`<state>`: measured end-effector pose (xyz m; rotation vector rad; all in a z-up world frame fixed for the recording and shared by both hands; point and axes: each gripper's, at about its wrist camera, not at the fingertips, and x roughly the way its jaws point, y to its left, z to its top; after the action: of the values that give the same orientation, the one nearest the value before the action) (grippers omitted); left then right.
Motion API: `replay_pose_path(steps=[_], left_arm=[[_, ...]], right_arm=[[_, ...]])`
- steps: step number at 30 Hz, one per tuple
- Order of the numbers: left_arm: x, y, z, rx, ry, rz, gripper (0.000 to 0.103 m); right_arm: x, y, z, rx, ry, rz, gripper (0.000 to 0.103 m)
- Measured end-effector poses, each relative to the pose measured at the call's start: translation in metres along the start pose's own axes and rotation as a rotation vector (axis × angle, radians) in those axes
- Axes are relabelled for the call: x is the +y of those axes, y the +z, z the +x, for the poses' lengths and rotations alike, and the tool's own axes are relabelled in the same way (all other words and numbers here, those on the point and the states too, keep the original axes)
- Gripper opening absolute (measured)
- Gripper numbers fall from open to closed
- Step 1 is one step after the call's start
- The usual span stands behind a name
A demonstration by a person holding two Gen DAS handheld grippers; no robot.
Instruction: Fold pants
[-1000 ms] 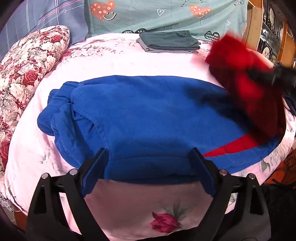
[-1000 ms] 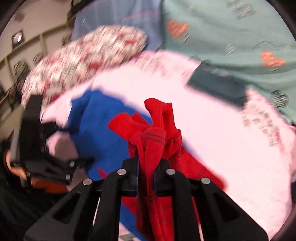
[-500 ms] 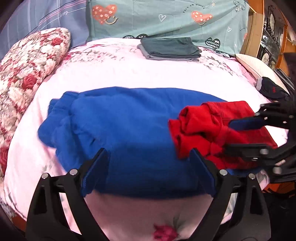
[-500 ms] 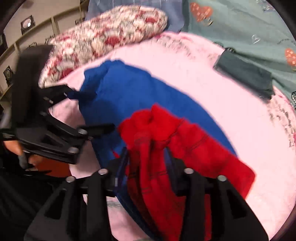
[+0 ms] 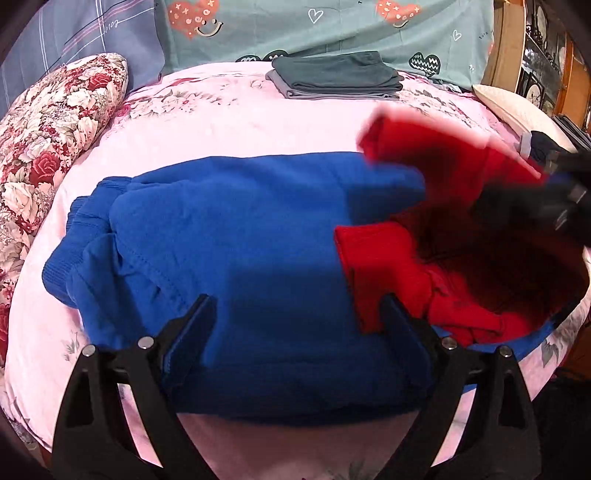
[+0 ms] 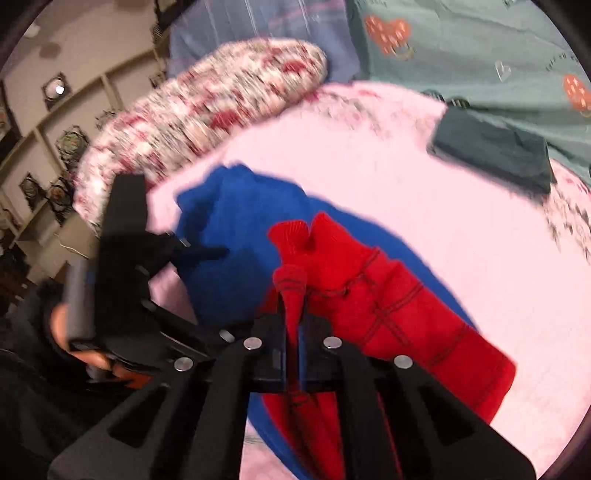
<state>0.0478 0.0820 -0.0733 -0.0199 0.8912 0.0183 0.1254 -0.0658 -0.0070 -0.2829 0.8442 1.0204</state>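
Note:
Red pants (image 5: 454, 236) lie bunched on the right end of a blue garment (image 5: 240, 254) spread across the pink bed (image 5: 229, 122). My left gripper (image 5: 295, 325) is open and empty, hovering over the blue garment's near edge. My right gripper (image 6: 293, 332) is shut on a fold of the red pants (image 6: 388, 314) and lifts it; it shows blurred at the right in the left wrist view (image 5: 546, 199). The blue garment (image 6: 229, 258) lies under the red pants in the right wrist view. The left gripper shows at the left of the right wrist view (image 6: 207, 251).
A folded dark green and grey stack (image 5: 336, 75) sits at the far side of the bed. A floral pillow (image 5: 48, 136) lies at the left. A teal heart-print pillow (image 5: 332, 26) stands behind. A white pillow and dark item (image 5: 532, 122) lie at the right edge.
My right gripper opened over the red pants half a second ago, then shut again on a fold and lifted it up and back. My left gripper stayed open in place.

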Motion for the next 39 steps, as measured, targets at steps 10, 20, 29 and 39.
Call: replay_pose_path(steps=[10, 20, 29, 39], left_arm=[[0.009, -0.011, -0.01, 0.005, 0.014, 0.007, 0.094], [0.011, -0.011, -0.008, 0.006, 0.013, -0.011, 0.094], [0.015, -0.009, -0.02, -0.01, -0.007, -0.041, 0.094], [0.017, -0.005, -0.028, -0.029, 0.004, -0.046, 0.094]], right_arm=[[0.04, -0.023, 0.038, 0.161, -0.06, -0.219, 0.033], [0.035, -0.035, 0.05, 0.242, -0.155, -0.252, 0.031], [0.002, -0.003, 0.023, 0.109, -0.124, -0.083, 0.013], [0.014, -0.015, 0.074, 0.222, -0.118, -0.107, 0.04]])
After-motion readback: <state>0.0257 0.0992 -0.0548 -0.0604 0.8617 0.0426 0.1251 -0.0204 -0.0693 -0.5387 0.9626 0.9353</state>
